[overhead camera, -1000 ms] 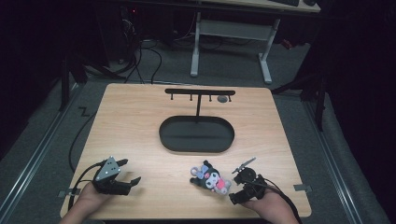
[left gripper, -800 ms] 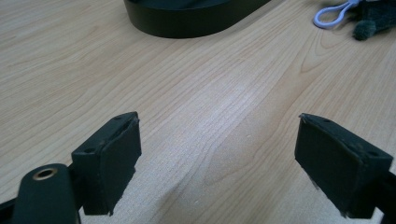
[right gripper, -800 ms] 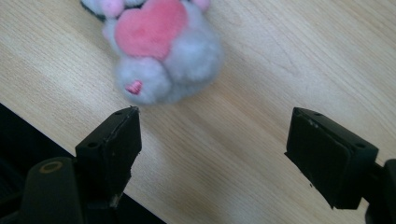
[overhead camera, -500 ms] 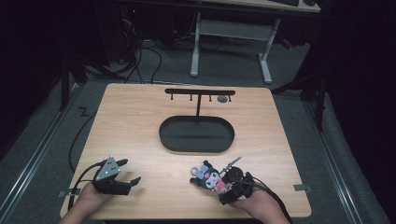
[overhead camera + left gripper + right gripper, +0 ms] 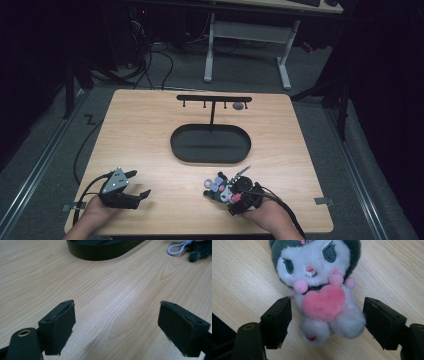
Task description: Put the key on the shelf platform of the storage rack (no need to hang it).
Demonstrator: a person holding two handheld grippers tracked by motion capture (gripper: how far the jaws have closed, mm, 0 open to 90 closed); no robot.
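— Lying face-up on the wooden table (image 5: pixel 150 135), near its front edge, the plush toy (image 5: pixel 322 297) is seen between the jaws of the right gripper (image 5: pixel 327 320); a gap is left on each side, so nothing is clamped, though the jaws have just been closing.

— Is that confirmed from above?

— Hardly: in the high view the toy (image 5: pixel 219 187) is partly covered by that gripper (image 5: pixel 235 192). The oval black tray (image 5: pixel 210 144) and hook stand (image 5: pixel 214 99) are shown there.

— And the left gripper (image 5: pixel 116 322)?

— Spread wide over bare wood, empty.

Plush toy (image 5: pixel 220 187) before tray (image 5: pixel 210 158) (apart)
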